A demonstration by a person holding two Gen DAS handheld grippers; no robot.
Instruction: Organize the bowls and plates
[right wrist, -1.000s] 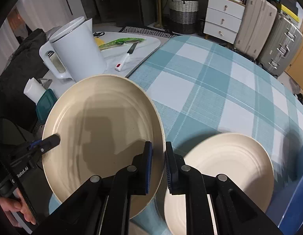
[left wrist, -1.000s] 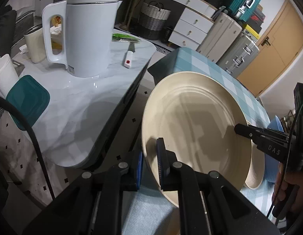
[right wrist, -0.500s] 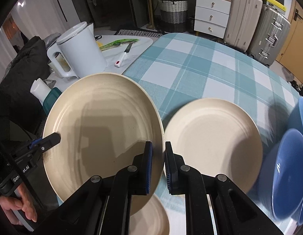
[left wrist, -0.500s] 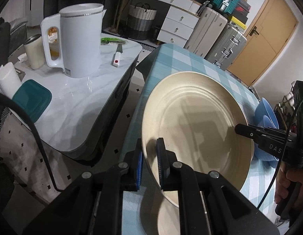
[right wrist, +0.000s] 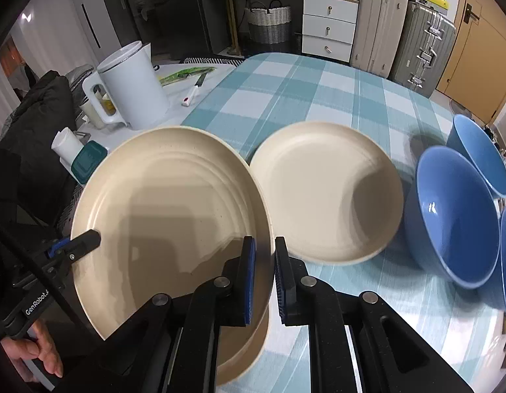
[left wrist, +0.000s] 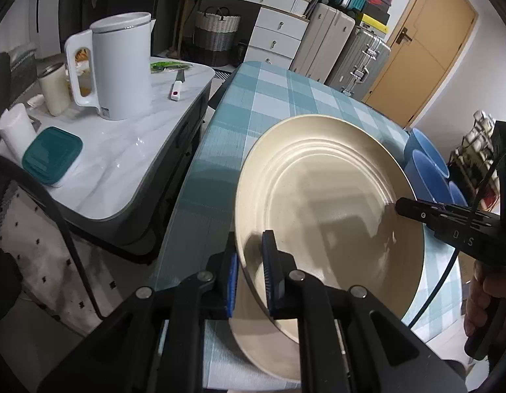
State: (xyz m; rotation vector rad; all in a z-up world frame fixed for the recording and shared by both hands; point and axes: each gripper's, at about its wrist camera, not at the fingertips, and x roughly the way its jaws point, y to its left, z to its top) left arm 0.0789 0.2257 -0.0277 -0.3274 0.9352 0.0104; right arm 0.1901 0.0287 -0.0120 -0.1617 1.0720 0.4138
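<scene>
Both grippers carry one large cream plate (left wrist: 328, 196) (right wrist: 168, 203), tilted above the checked tablecloth. My left gripper (left wrist: 251, 252) is shut on its near rim and shows as a black fingertip at the plate's left edge in the right wrist view (right wrist: 86, 242). My right gripper (right wrist: 264, 245) is shut on the opposite rim; its black finger (left wrist: 416, 208) reaches in from the right. A second cream plate (right wrist: 325, 190) lies flat on the cloth just right of the held one. Part of a third cream plate (right wrist: 249, 353) (left wrist: 262, 344) shows underneath. Three blue bowls (right wrist: 456, 219) (left wrist: 426, 150) stand at the right.
The checked table (right wrist: 318, 91) runs back towards drawers and suitcases (right wrist: 423, 42). On the marble side table (left wrist: 122, 150) at the left stand a white kettle (left wrist: 122, 65), a teal-lidded box (left wrist: 51, 154), a jar and a knife (left wrist: 177, 85). A hand (left wrist: 482, 298) grips the right handle.
Both grippers have carried the plate to the right, away from the side table and over the checked cloth. The flat plate now sits beside it, and the blue bowls have come into view.
</scene>
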